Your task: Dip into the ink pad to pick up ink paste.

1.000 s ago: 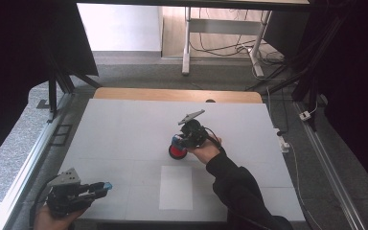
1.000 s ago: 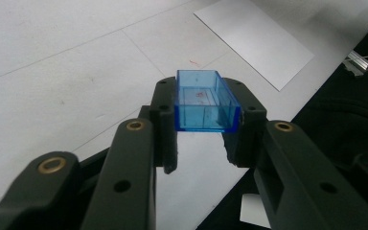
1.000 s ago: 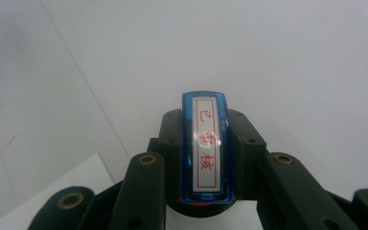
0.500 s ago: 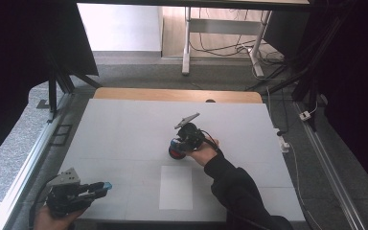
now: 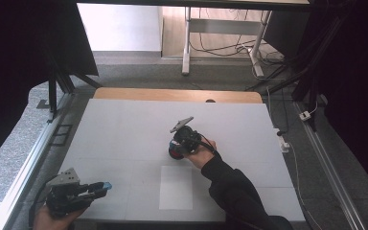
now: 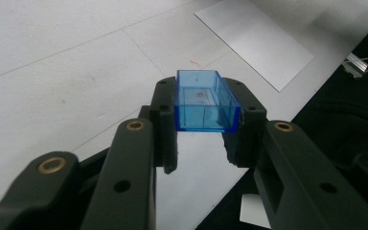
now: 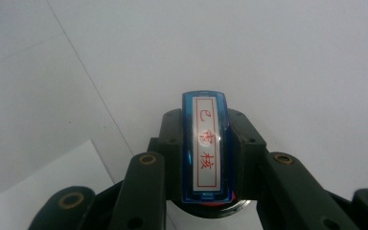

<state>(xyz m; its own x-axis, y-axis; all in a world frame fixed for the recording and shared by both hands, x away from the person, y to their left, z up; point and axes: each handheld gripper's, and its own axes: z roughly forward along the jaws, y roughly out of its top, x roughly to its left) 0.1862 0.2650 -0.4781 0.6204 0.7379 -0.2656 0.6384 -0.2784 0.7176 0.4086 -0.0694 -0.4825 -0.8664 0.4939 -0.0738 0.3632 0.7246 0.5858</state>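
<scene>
1. The right hand-held gripper (image 5: 178, 149), pinching a blue stamp (image 7: 206, 143) with a red-lettered label, has shifted nearer the paper sheet (image 5: 176, 187) on the table (image 5: 124, 124) within the last second.
2. The left hand-held gripper (image 5: 98, 187) stays at the near-left corner, clamped on the clear blue cap (image 6: 204, 100).
3. Judgement: a stamping stroke on the sheet appears imminent.

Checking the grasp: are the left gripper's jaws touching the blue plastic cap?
Touching. The left gripper view shows the left gripper with both jaws pressed against the blue cap.
</scene>
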